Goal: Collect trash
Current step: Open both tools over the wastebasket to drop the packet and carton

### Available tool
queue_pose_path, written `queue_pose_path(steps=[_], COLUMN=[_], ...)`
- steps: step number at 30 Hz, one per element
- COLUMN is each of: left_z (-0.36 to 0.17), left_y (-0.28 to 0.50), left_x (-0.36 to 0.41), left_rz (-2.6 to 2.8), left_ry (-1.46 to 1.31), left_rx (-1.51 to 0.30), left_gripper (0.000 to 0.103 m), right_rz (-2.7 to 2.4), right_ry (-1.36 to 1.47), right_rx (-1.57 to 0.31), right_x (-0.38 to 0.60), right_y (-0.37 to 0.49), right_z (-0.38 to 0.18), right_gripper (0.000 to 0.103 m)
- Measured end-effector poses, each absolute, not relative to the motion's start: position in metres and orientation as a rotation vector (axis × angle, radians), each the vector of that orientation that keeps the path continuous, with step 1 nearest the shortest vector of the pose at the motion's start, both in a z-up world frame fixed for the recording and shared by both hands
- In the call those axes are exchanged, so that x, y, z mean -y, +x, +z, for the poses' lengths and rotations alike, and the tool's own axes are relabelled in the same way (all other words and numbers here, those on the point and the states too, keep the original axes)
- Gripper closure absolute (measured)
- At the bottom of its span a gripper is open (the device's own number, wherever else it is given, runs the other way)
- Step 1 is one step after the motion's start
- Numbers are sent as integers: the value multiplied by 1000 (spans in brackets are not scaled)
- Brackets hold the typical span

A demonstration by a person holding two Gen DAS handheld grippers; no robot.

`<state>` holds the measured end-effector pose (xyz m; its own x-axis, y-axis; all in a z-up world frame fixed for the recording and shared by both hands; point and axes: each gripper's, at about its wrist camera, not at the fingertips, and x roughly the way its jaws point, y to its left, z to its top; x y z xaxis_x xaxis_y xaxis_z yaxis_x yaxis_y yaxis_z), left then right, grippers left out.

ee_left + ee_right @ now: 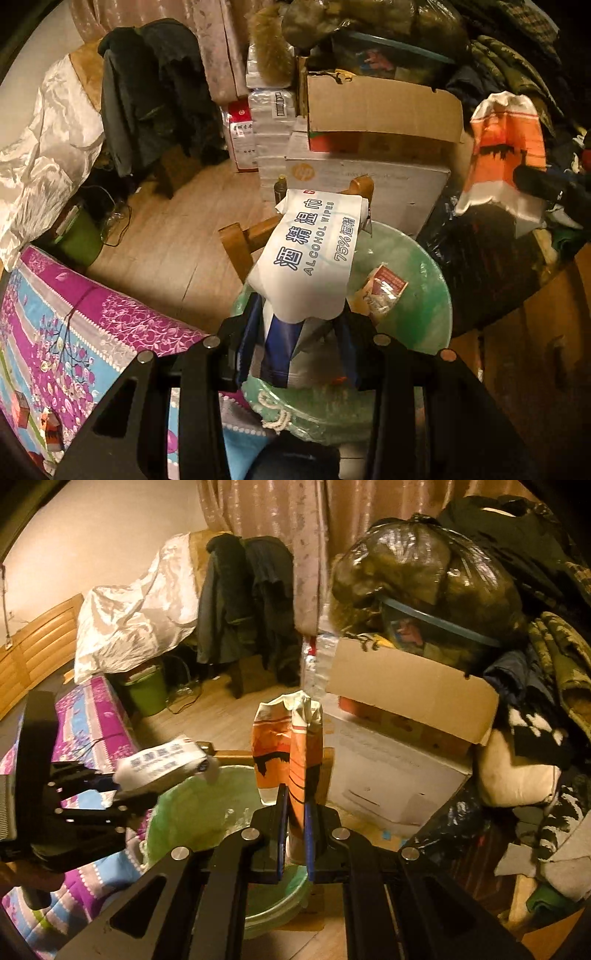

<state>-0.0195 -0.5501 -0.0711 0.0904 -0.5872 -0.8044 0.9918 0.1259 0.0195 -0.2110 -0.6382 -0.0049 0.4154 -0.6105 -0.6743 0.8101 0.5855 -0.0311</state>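
My left gripper (301,347) is shut on a white alcohol wipes pack (310,258) and holds it over the rim of a bin lined with a green bag (424,288). A small red and white wrapper (384,291) lies inside the bin. My right gripper (295,834) is shut on an orange and white snack bag (291,749), held upright above the same bin (192,812). The orange bag also shows in the left wrist view (506,155) at the right, the wipes pack in the right wrist view (166,764) at the left with the left gripper (122,797).
A purple flowered bedspread (66,325) lies left of the bin. A wooden stool (243,240) stands behind the bin. Stacked cardboard boxes (380,110) and a white HP box (369,177) stand beyond. A black bag (480,266) and piled clothes are at the right. A small green bin (147,694) stands by the bed.
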Motion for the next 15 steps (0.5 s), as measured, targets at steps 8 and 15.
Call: queue_pose_path(steps=[8,15], left_z=[-79,-72], left_y=[-9,7], left_x=[551,533], left_rz=[-1226,-1176], left_ry=[739,689], left_rx=[-721,-729], left_gripper=[14,14], right_rz=[-976,-952], right_ry=[332,332], right_rx=[-679,-615], right_x=[646,639], right_y=[-216,-214], right_z=[-16,-7], right_gripper=[44,44])
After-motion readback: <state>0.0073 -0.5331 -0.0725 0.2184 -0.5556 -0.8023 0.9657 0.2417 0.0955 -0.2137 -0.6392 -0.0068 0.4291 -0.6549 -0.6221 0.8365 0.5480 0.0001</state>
